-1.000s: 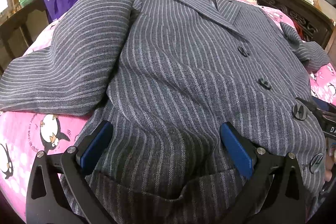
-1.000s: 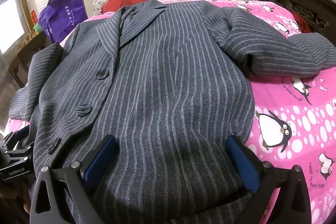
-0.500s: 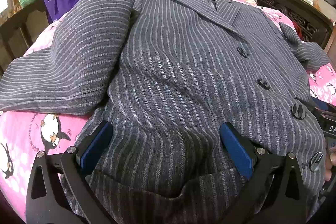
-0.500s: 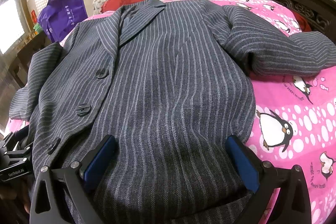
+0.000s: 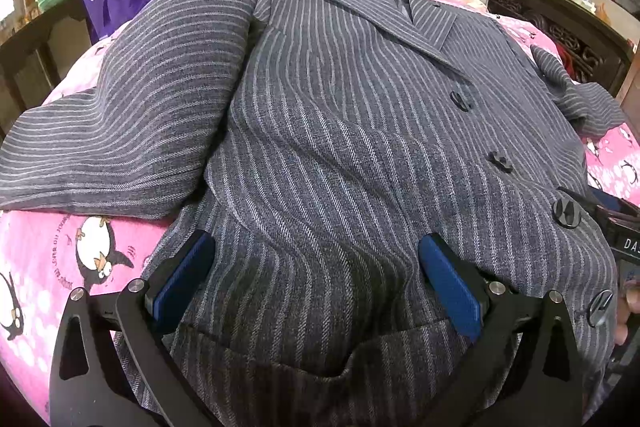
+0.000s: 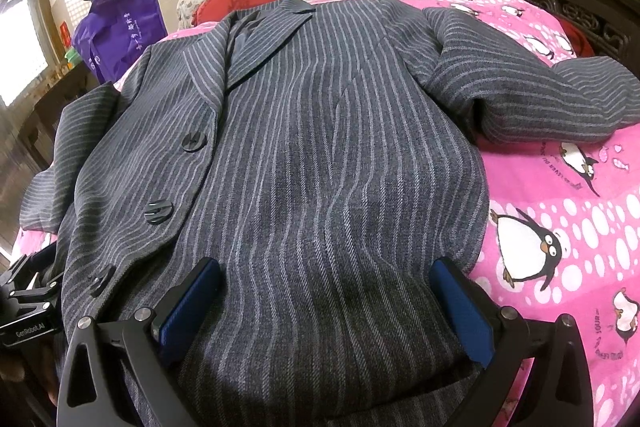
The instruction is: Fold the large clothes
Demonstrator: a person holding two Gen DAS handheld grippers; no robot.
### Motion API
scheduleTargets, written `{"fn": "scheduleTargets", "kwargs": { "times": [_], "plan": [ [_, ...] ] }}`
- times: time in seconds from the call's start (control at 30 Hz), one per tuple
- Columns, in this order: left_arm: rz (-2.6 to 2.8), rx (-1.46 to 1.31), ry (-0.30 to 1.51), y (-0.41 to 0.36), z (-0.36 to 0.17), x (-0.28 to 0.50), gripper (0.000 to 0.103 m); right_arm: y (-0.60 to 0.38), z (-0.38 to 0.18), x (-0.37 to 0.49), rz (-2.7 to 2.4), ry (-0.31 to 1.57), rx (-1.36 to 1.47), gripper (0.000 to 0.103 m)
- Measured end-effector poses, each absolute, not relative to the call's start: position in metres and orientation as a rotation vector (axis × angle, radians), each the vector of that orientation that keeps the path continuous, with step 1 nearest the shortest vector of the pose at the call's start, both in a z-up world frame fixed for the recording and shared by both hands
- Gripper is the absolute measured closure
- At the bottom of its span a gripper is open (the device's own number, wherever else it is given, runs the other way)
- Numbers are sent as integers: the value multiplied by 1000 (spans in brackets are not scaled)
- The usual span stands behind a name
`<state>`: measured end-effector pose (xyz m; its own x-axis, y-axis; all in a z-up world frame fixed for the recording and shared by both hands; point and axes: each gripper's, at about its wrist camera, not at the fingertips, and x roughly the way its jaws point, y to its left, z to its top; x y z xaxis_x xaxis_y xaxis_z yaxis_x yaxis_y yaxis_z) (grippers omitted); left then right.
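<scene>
Nothing has shifted over the last second, so folding has not begun: the striped coat point(image 5: 340, 147) stays spread front-up on the pink bedspread point(image 6: 560, 195), its near hem between the wide-open, empty left gripper point(image 5: 316, 275) and right gripper point(image 6: 332, 299).
</scene>
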<state>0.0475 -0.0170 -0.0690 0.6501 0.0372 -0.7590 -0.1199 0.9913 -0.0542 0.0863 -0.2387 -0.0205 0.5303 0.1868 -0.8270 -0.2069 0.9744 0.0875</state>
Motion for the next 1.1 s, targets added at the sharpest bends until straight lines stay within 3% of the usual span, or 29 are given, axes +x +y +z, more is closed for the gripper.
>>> {"fn": "scheduleTargets", "kwargs": {
  "times": [1.1],
  "plan": [
    [116, -82, 866, -21, -68, 46, 0, -244, -20, 83, 243, 967, 8, 0]
  ]
}}
